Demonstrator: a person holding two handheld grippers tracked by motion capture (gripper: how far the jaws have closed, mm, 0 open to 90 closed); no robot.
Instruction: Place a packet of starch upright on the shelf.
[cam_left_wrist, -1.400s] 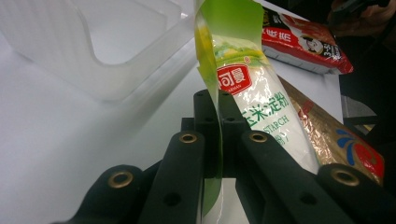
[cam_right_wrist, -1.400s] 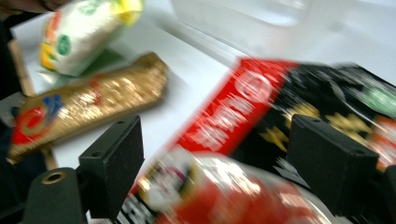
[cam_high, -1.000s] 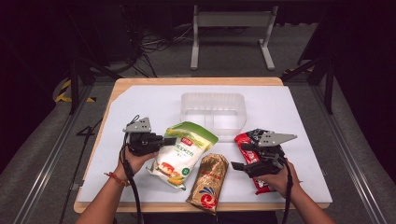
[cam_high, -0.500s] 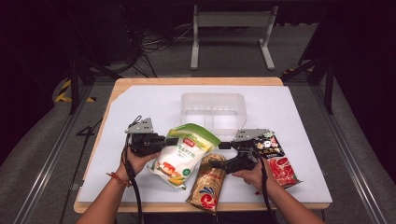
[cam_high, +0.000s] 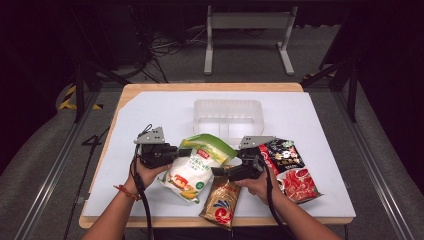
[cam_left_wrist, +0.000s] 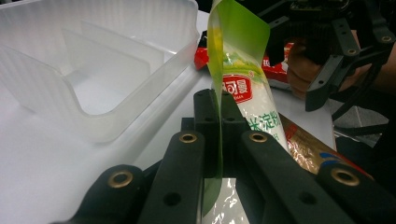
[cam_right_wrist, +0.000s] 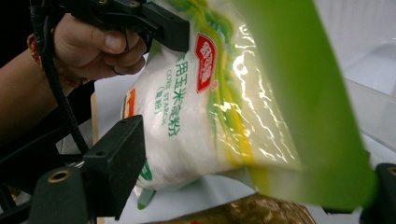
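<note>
The right gripper (cam_high: 220, 171) has slid from the lower right of the high view, where it sat over the red snack packet (cam_high: 295, 181), across to the centre, and its jaws have just been closing a little. In the right gripper view they stand wide on either side of the green-and-white starch pouch (cam_right_wrist: 205, 116), with the pouch between them but neither pad pressing on it yet. The left gripper (cam_high: 182, 152) has not budged: in the left gripper view its jaws are clamped on the pouch's flat green edge (cam_left_wrist: 215, 84).

The pouch sits at the middle of the high view, just below the clear plastic tray (cam_high: 227, 116), its lower end overlapping the brown-and-gold packet (cam_high: 221, 197) beneath. It looks like a soft, glossy film bag of loose powder: fairly weighty for its size, floppy, prone to sag and slump away from any grip on its belly. The film probably slides under hard pads. I'd say the sealed green seam at the opposite edge is the sensible hold for the right gripper, so the bag hangs between two pinched edges.
</note>
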